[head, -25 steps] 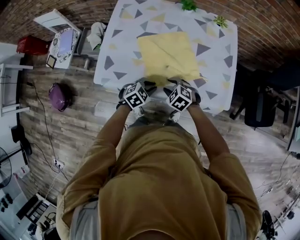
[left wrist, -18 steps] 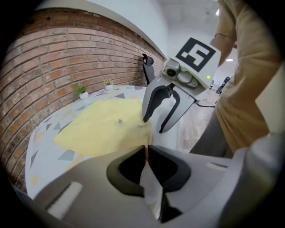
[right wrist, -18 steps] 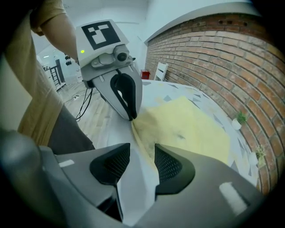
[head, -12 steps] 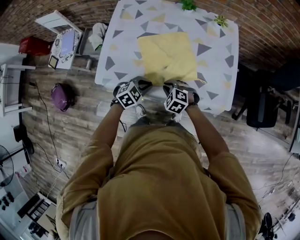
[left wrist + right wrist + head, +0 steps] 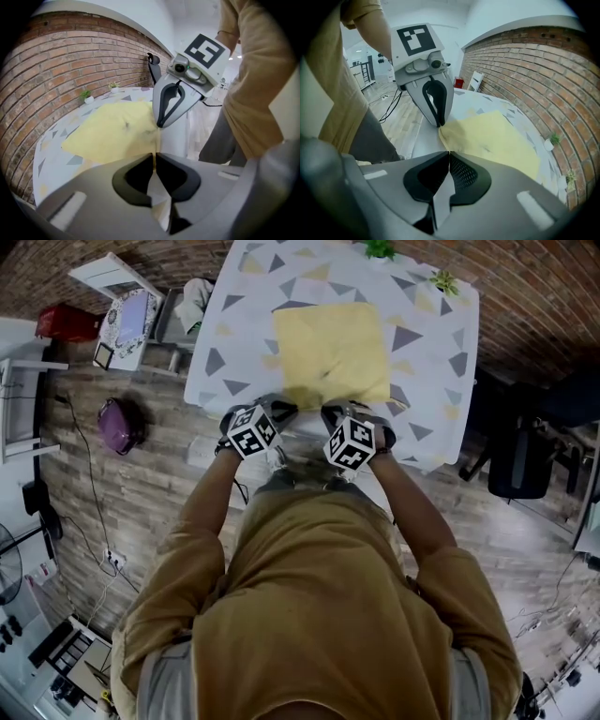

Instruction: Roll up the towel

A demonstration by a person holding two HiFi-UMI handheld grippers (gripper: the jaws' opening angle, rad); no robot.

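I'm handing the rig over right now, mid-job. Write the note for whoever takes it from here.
Left gripper: shut on the near left corner of the towel.
Right gripper: its jaws have just been closing; now shut on the near right corner.
Towel: lies flat and unrolled on the table, with its near edge by the table's near edge.
Done: both near corners are gripped.
Left: the whole roll, probably turning the near edge over and working toward the far edge.

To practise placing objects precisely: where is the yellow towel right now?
In the head view, the yellow towel lies spread on the patterned table's middle, its near corners pinched by the left gripper and the right gripper.
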